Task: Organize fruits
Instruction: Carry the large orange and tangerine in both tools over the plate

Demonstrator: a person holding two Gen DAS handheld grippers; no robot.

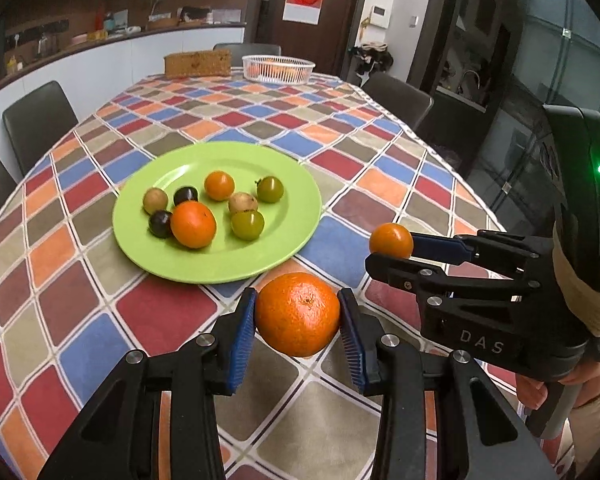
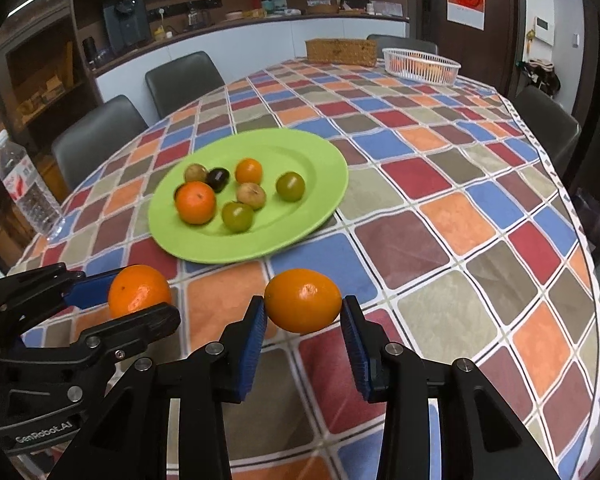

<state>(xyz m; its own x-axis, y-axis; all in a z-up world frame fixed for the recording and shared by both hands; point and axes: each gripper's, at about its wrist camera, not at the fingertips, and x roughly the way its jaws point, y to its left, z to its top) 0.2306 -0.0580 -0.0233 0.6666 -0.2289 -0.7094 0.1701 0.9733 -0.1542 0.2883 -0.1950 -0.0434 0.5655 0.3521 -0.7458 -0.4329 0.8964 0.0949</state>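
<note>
My left gripper (image 1: 298, 316) is shut on a large orange (image 1: 298, 314), held above the tablecloth just in front of the green plate (image 1: 284, 236). My right gripper (image 2: 303, 312) is shut on a smaller orange (image 2: 303, 300), to the right of the left one. Each shows in the other's view: the right gripper (image 1: 392, 250) with its orange (image 1: 391, 240), the left gripper (image 2: 140, 300) with its orange (image 2: 139, 290). The green plate (image 2: 300, 236) holds several small fruits: orange, green, tan and dark ones.
A white basket (image 1: 278, 68) with orange fruit and a wicker box (image 1: 198, 63) stand at the table's far end. A water bottle (image 2: 28, 188) stands at the left table edge. Dark chairs (image 1: 40, 120) surround the table with its checkered cloth (image 2: 440, 200).
</note>
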